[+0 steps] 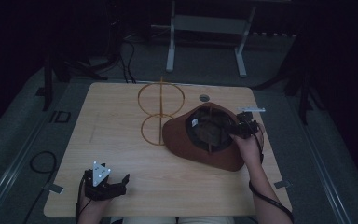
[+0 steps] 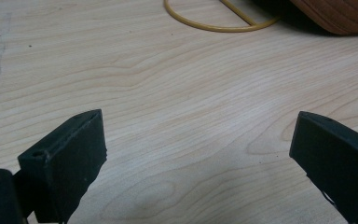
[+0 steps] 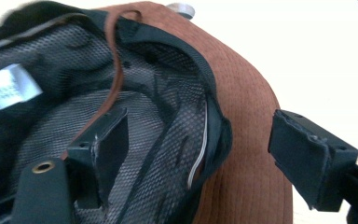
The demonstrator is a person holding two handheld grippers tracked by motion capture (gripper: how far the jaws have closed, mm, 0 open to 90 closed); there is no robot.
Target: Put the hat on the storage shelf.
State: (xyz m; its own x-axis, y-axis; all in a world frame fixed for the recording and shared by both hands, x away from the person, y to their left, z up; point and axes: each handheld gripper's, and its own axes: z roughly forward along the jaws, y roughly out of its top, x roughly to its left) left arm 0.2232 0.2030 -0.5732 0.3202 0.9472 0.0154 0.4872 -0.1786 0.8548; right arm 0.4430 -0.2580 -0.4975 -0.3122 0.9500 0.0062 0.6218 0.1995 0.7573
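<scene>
A brown brimmed hat (image 1: 200,148) lies upside down on the right half of the wooden table (image 1: 121,154), its black mesh lining facing up. My right gripper (image 1: 233,129) is open at the hat's right side. In the right gripper view the right gripper (image 3: 200,135) straddles the hat's edge (image 3: 247,107): one jaw is inside over the mesh, the other outside over the brim. A brown cord (image 3: 114,70) and a white label (image 3: 9,91) show inside. My left gripper (image 1: 123,183) rests open near the front left edge, and in its own view the left gripper (image 2: 198,140) has only bare wood between its jaws.
A yellow wire stand (image 1: 161,100) made of rings lies left of the hat and partly under it; its lower ring (image 2: 214,25) shows ahead of the left gripper. A grey grommet (image 1: 204,97) sits in the tabletop at the back. White desk legs (image 1: 170,51) stand beyond the table.
</scene>
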